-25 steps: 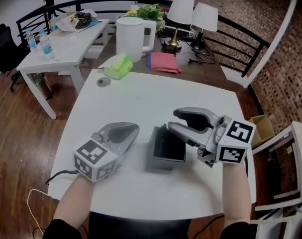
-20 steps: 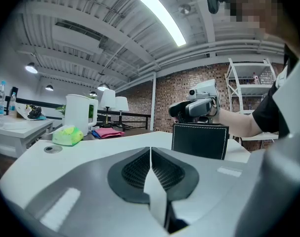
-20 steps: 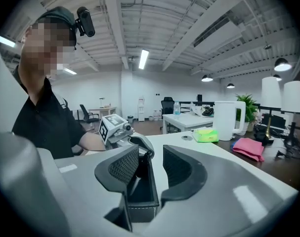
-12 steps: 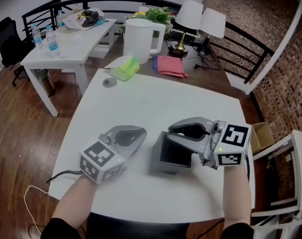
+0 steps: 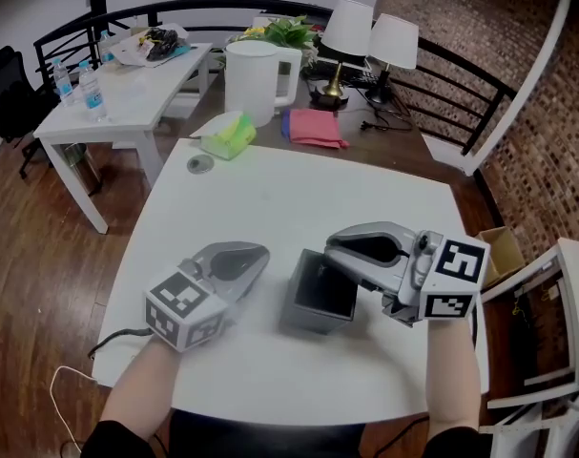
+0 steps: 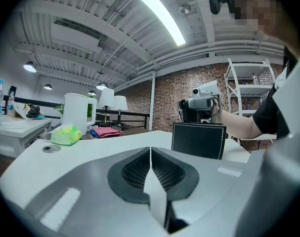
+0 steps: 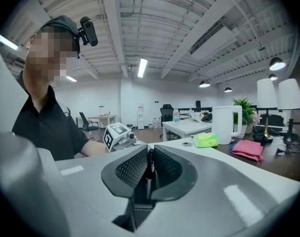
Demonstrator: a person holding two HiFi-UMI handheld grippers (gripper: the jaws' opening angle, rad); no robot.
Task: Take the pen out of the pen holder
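Plainly, the right gripper view carries the main risk. The right gripper (image 7: 150,152) is closing its jaws round a thin black pen (image 7: 149,174) that stands upright between the pads. The pads sit just beside it and are not yet plainly pressing. If they meet it off-centre, the pen could tip aside or slip out on the lift.

From the head view, that gripper reaches over the 2 o'clock edge of the square dark grey leather pen holder (image 5: 318,303), which stands mid-way on the white table (image 5: 270,189) with the pen inside it. A pull that is not straight up could drag or topple the holder. The left gripper (image 5: 258,256) lies at the holder's 9 o'clock, apart from it, and steadies nothing.

Seen from the left gripper view, its jaws are together with nothing between them. The holder stands free at 1 o'clock.
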